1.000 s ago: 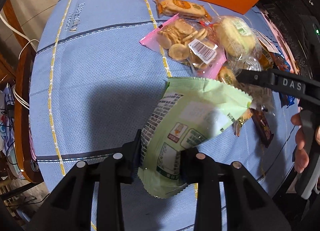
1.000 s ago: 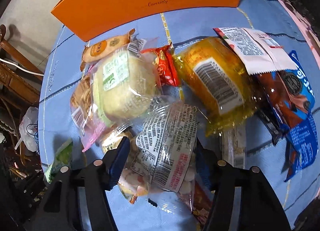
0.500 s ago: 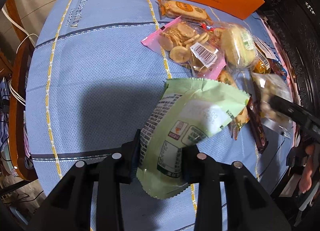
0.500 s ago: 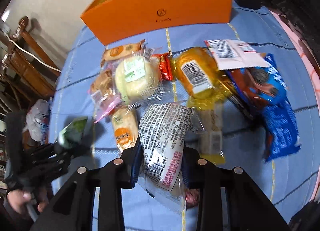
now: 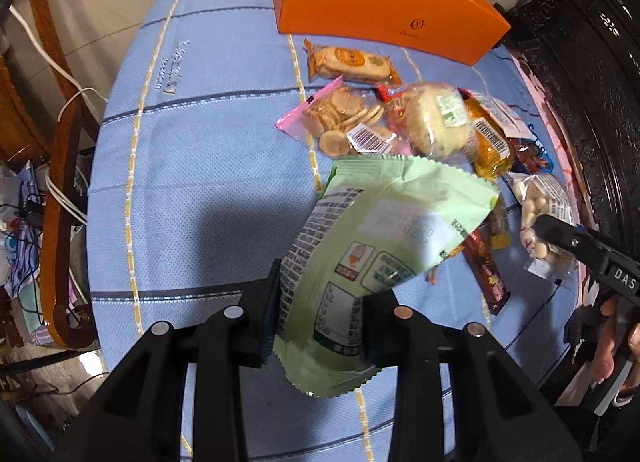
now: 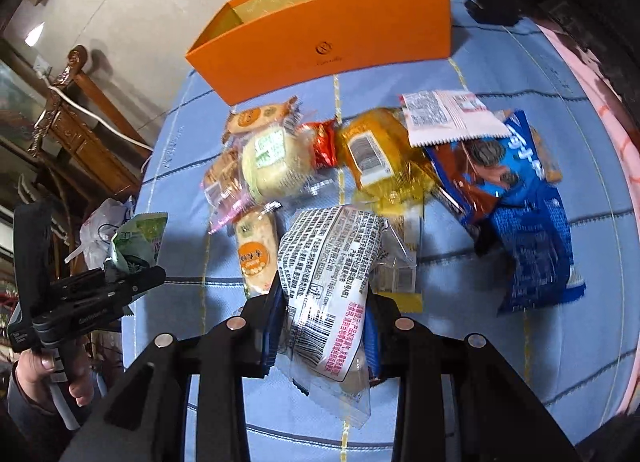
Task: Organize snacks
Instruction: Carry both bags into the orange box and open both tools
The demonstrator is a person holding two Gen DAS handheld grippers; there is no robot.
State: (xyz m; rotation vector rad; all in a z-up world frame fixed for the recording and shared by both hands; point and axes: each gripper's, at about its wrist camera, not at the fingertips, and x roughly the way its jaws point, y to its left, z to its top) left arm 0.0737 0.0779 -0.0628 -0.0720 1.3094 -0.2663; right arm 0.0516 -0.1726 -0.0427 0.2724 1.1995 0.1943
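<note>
The left hand-held gripper (image 5: 320, 318) is clenched on a pale green snack bag (image 5: 384, 246). Its 2 pads press the lower part of the bag, and the bag stands up and leans to the right, lifted above the desk (image 5: 192, 166), which carries a blue cloth with yellow and dark lines. The shadow of the bag falls on the cloth to its left.

The right hand-held gripper (image 6: 320, 326) grasps a clear packet with white printed text (image 6: 332, 262). Its jaws have just been closing, and the packet is pinched between them, with its lower end hanging below the pads. In the left wrist view this packet shows small white round pieces inside.

Just behind the 2 held packets lies the pile of snacks on the cloth: a dark red bar (image 5: 486, 266), a small orange biscuit pack (image 6: 256, 250), a pink bag of round crackers (image 5: 340, 118), a round pale cake in clear wrap (image 6: 276, 166), a yellow packet with a barcode (image 6: 372, 154), a blue cookie bag (image 6: 516, 198) and a white packet (image 6: 444, 110) lying over its upper edge. A long biscuit pack (image 5: 348, 62) is nearest to the box.

At the far end of the desk stands an open orange box (image 6: 332, 38), well apart from both held packets.
</note>
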